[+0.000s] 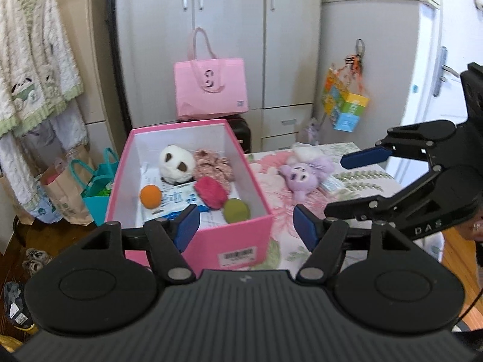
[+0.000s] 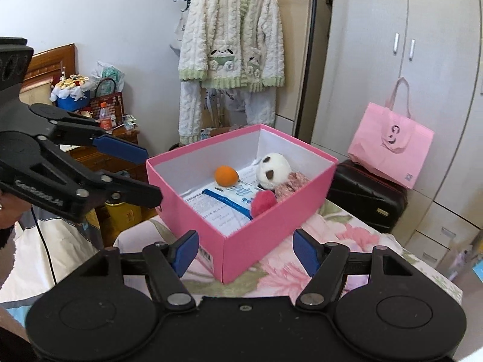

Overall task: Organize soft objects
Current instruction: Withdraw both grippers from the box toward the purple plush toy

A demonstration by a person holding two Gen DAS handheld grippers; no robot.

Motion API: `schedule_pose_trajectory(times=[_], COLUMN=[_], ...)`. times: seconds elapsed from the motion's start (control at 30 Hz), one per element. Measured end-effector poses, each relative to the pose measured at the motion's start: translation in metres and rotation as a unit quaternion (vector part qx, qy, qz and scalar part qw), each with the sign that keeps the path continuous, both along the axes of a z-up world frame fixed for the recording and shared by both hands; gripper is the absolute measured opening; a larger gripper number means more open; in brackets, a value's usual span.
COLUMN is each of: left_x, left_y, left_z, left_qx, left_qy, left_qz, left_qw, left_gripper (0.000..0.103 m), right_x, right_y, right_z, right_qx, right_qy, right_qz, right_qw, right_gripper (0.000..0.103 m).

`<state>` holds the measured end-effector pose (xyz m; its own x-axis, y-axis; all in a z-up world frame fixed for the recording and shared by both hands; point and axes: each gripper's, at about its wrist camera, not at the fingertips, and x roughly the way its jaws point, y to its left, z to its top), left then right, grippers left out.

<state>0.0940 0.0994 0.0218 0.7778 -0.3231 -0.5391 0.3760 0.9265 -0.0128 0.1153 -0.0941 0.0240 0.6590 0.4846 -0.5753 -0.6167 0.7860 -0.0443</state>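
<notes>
A pink box (image 1: 241, 235) (image 2: 256, 241) stands on the floral table. Inside lie a white plush head (image 1: 176, 164) (image 2: 273, 170), an orange ball (image 1: 150, 196) (image 2: 226, 176), a red pompom (image 1: 211, 192) (image 2: 263, 201), a green ball (image 1: 236, 210) and a pink floral cloth (image 1: 212, 164) (image 2: 291, 184). A purple plush (image 1: 303, 173) lies on the table right of the box. My left gripper (image 1: 247, 230) is open and empty near the box's front. My right gripper (image 2: 246, 252) is open and empty at the box's near corner; it also shows in the left wrist view (image 1: 341, 187).
A pink tote bag (image 1: 211, 90) (image 2: 392, 144) sits on a black suitcase (image 2: 365, 196) before grey wardrobes. A fleece cardigan (image 2: 232, 30) hangs on the wall. Paper and teal bags (image 1: 78, 187) stand on the floor left of the table. The table edge (image 1: 422, 205) is at right.
</notes>
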Motion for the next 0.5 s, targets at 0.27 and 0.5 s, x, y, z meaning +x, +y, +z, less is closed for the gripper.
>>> schedule_pose_trajectory(times=[0.27, 0.5], left_x=[-0.019, -0.016], left_y=[-0.028, -0.066], left_z=[0.0, -0.008], left_qx=[0.008, 0.005], left_qy=[0.014, 0.03], left_qz=[-0.043, -0.087], left_qw=[0.9989, 0.9958], left_gripper=[0.07, 0.072], right_x=[-0.031, -0.037], right_y=[-0.043, -0.092], right_z=[-0.004, -0.018], right_qx=[0.002, 0.02], right_qy=[-0.008, -0.009], right_qz=[-0.024, -0.049], right_qw=[1.0, 0.999], right_gripper=[0.084, 0.086])
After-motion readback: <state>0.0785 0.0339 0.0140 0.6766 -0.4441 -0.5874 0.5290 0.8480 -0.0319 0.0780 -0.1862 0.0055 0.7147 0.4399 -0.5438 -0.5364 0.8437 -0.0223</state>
